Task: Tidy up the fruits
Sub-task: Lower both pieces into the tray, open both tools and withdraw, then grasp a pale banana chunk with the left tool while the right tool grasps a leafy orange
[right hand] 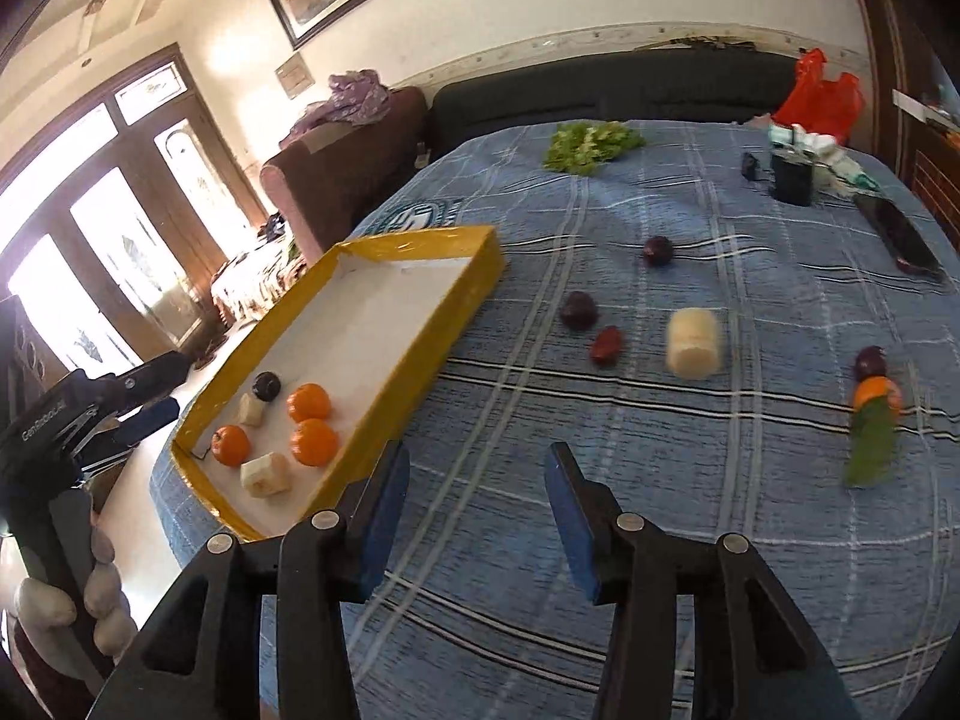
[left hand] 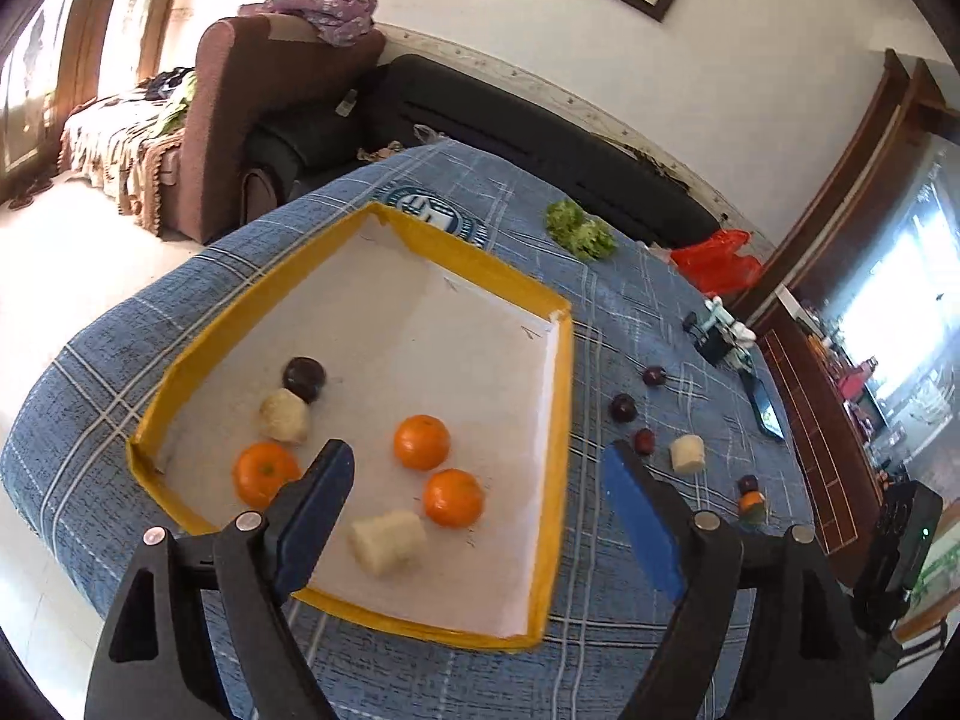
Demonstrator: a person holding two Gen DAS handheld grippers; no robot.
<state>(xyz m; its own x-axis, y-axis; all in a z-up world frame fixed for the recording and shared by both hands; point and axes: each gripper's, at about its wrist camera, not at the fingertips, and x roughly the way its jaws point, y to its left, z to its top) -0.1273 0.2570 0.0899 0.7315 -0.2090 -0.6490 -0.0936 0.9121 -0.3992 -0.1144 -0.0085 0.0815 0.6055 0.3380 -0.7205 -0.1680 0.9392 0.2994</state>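
Three oranges, two pale banana chunks and a dark plum are sitting in the yellow-rimmed tray; more plums, a banana chunk and an orange are lying on the blue plaid cloth. The right gripper is hovering with jaws apart and empty, and the left gripper is gaping over the tray. Probably best to centre on the nearest plum and close gently, since it may roll.

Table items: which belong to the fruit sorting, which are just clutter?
Job items:
- yellow-rimmed white cardboard tray, holding three oranges, two pale chunks and one dark plum
- loose dark red plums
- pale cylindrical fruit chunk
- orange with green leaf

Lying about:
- green leafy bunch
- red plastic bag
- black phone
- black cup
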